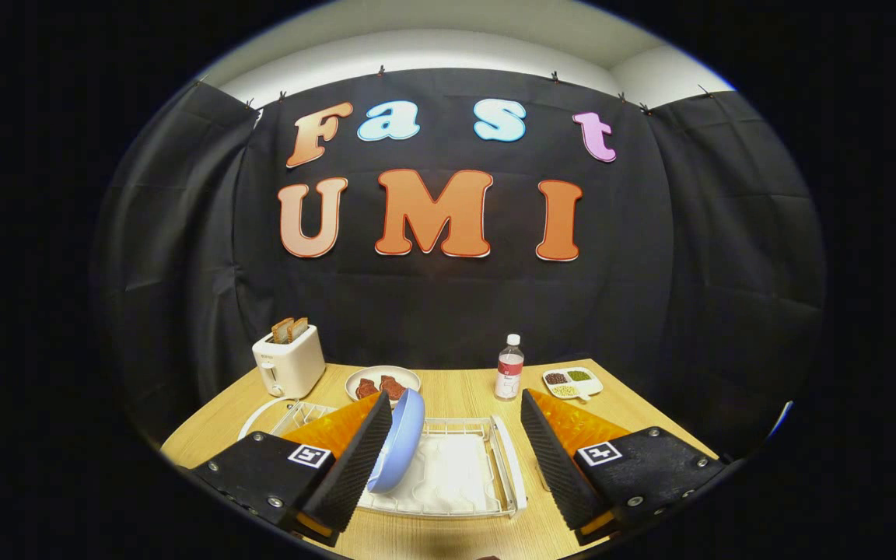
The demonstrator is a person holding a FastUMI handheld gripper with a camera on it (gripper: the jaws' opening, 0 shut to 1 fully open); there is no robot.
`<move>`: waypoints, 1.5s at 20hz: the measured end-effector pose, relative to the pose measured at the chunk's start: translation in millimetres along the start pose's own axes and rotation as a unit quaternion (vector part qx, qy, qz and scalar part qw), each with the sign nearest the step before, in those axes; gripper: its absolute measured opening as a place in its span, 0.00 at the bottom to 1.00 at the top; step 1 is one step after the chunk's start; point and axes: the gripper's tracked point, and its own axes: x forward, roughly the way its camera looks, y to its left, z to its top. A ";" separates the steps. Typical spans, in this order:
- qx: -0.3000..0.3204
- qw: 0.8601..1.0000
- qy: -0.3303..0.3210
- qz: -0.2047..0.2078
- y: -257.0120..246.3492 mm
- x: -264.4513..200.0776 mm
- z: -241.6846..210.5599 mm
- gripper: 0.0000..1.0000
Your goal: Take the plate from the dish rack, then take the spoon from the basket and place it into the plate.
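The tool (pixel 452 455) is gaping wide over the white wire dish rack (pixel 495 467) at the worktop's near edge, the round pale-blue plate (pixel 399 447) leaning against one finger, ungripped; step one pending, closing needed.

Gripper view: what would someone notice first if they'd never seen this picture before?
First, the round light-blue plate, standing on edge in the white wire dish rack, against the inner face of the tool's left finger; the tool is open, and its right finger is well clear of the plate. Beyond the rack, on the wooden table, stand a cream toaster holding two bread slices and a clear plastic bottle with a white cap.
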 end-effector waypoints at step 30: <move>0.041 0.965 0.259 0.000 70.2 102.1 -136.4 0.70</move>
